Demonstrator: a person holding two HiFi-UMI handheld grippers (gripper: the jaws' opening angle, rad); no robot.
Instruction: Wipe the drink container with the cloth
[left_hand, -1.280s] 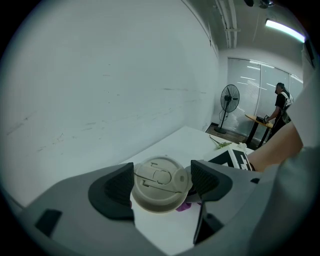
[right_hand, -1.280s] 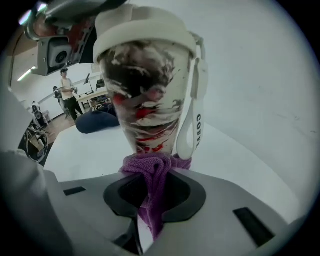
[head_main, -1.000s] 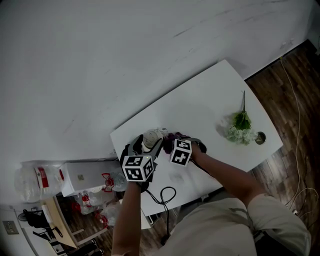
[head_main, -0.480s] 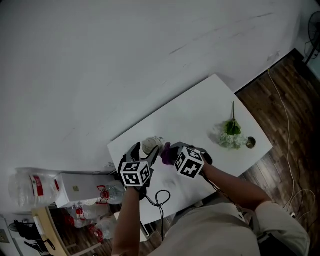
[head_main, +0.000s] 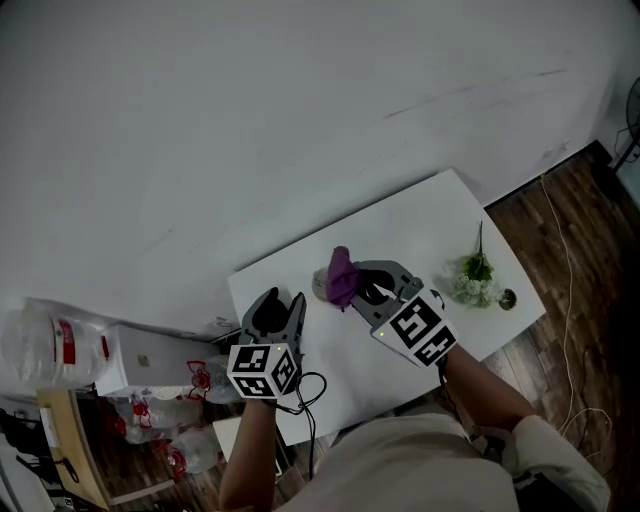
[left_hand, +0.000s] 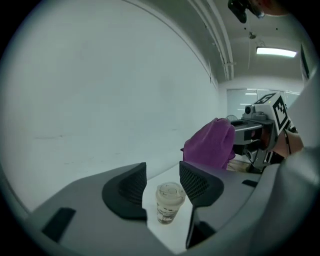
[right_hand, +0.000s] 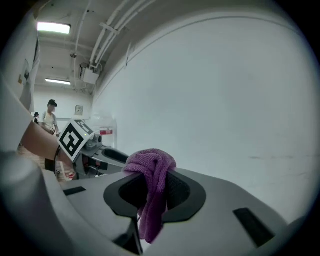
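A: On the white table (head_main: 430, 215), the drink container (head_main: 319, 288) stands upright, lid on, nothing touching it.
B: Cloth?
A: The purple cloth (head_main: 342, 274) is at the container's 2 o'clock. Your right gripper (head_main: 362, 287) is clamped on it and it hangs from the jaws.
B: Left?
A: Your left gripper (head_main: 280, 303) is at the container's 8 o'clock. Its jaws just narrowed but stand apart, holding nothing, and the container shows beyond the gap. The flowers (head_main: 472, 278) lie at its 3 o'clock.
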